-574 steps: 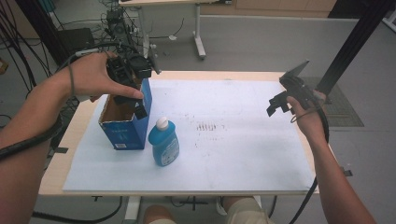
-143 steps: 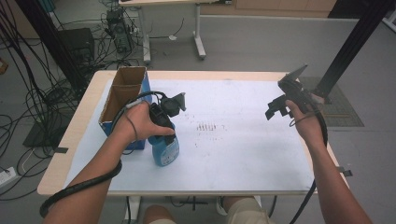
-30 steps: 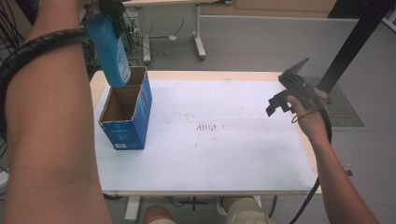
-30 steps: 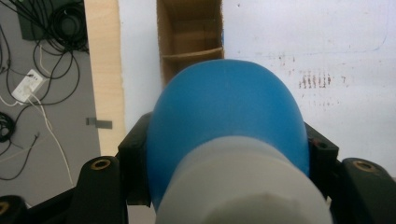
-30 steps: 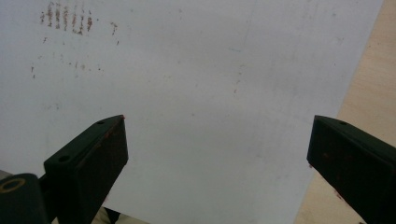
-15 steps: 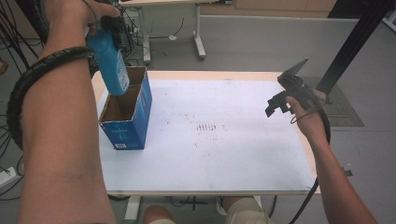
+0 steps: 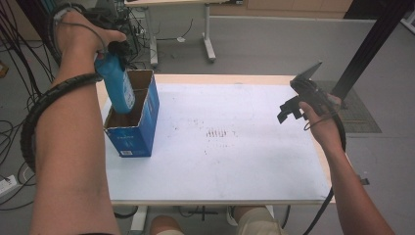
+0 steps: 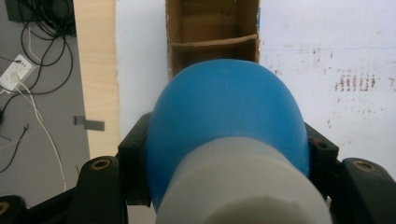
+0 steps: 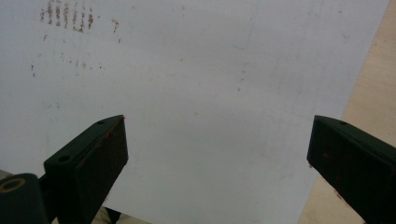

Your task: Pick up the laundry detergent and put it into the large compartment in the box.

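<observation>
A blue bottle (image 7: 116, 87) with a white cap hangs tilted over the open top of a blue cardboard box (image 7: 133, 121) at the table's left side. My left gripper (image 7: 113, 53) is shut on the bottle near its top, and the bottle's lower end dips into the box mouth. In the left gripper view the blue bottle (image 8: 229, 126) sits between the black jaws, with the brown inside of the box (image 8: 212, 35) beyond it. My right gripper (image 7: 289, 108) hovers above the table's right edge; its gripper (image 9: 217, 149) stands wide open over bare white sheet.
A white sheet (image 7: 235, 142) with brown smudges covers the wooden table (image 7: 215, 77). Cables (image 7: 19, 34) lie on the floor at the left, and a black post (image 7: 364, 44) rises at the right. Another table's legs (image 7: 208, 34) stand behind.
My left gripper has brought the bottle down from high above the box until its lower end enters the box mouth. The right gripper has stayed put.
</observation>
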`<state>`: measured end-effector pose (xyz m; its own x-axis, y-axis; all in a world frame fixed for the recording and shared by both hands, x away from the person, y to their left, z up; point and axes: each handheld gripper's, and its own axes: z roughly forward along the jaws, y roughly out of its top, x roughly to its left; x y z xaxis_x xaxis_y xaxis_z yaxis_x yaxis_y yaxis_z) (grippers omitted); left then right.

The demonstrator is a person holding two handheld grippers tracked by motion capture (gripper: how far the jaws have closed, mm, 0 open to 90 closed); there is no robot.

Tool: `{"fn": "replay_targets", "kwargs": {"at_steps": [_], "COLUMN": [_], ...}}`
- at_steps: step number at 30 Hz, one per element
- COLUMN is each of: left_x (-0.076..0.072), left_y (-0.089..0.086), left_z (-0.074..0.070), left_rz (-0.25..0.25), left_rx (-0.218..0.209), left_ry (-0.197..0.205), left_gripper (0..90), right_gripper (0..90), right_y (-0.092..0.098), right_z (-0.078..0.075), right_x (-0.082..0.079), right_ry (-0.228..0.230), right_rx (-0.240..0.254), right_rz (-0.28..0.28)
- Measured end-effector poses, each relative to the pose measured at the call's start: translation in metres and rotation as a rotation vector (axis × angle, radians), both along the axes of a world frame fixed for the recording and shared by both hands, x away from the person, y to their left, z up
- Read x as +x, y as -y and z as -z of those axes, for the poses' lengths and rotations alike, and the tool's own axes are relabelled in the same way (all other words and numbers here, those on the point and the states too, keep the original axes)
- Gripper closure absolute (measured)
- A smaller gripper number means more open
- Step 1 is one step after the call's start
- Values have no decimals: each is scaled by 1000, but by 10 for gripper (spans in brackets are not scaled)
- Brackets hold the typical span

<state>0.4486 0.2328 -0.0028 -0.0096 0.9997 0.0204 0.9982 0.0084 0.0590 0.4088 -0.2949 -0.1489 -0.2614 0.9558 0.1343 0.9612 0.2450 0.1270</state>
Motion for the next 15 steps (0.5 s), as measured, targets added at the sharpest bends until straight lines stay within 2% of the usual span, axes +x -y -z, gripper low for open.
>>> {"fn": "replay_targets", "kwargs": {"at_steps": [15], "left_x": [3], "left_y": [-2], "left_z": [54], "left_rz": [19], "left_rx": [-2], "left_ry": [-24], "left_gripper": [374], "right_gripper": [52], "right_y": [-4], "right_z": [2], "right_x": [0], "right_ry": [-5], "right_rx": [-7], "right_rz": [-3]}}
